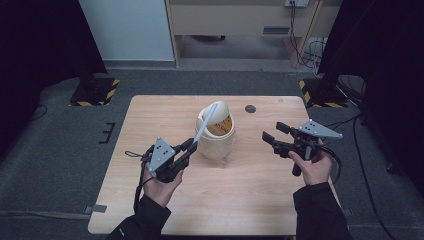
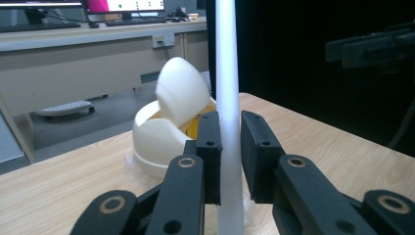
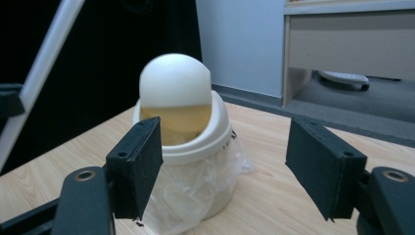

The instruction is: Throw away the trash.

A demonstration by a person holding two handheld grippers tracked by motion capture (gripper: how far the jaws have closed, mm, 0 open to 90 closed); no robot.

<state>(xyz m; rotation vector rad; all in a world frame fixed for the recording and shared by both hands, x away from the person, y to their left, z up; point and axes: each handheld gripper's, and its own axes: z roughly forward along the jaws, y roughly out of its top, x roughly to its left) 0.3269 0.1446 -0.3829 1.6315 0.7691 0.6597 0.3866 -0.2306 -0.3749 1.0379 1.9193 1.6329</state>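
Two tongs: left tongs clamp a white stick beside the bin; right tongs gape empty

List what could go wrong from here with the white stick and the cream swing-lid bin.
1. The left gripper is shut on the long white stick near its lower end, so the stick may pivot or slip in the jaws.
2. The stick's tip sits at the tilted dome lid of the cream plastic bin; pushing may jam it or tip the bin.
3. The open right gripper stands apart from the bin, so nothing steadies it on the wooden table.
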